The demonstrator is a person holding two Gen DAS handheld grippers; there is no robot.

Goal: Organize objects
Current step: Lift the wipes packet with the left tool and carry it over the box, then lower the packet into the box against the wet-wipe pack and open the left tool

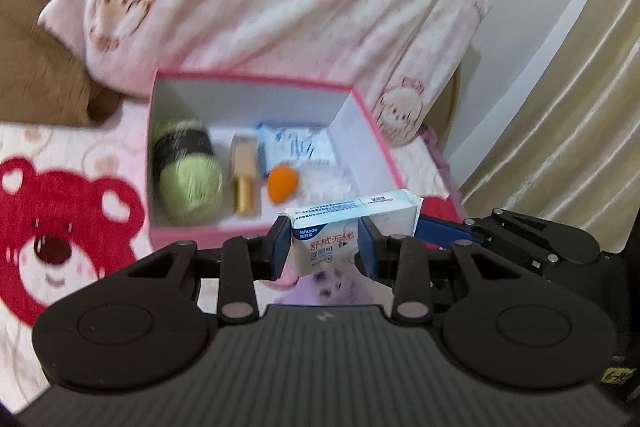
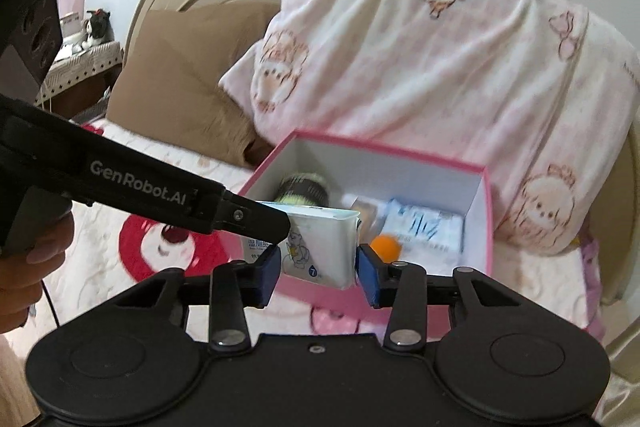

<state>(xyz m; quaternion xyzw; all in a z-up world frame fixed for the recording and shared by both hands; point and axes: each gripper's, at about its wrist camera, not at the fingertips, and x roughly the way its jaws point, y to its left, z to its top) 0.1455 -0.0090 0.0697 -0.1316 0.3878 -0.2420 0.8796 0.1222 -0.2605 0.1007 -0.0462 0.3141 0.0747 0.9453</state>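
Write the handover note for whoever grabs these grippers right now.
Left gripper: shut on the wet wipes pack, held in the air at the near edge of the pink box.
Right gripper: fingers bracket the pack's other end; I cannot tell whether they press on it.
Done: green yarn ball, gold-capped bottle, orange makeup sponge and blue-white packet lie in the box.
Left to do: set the pack inside and release.
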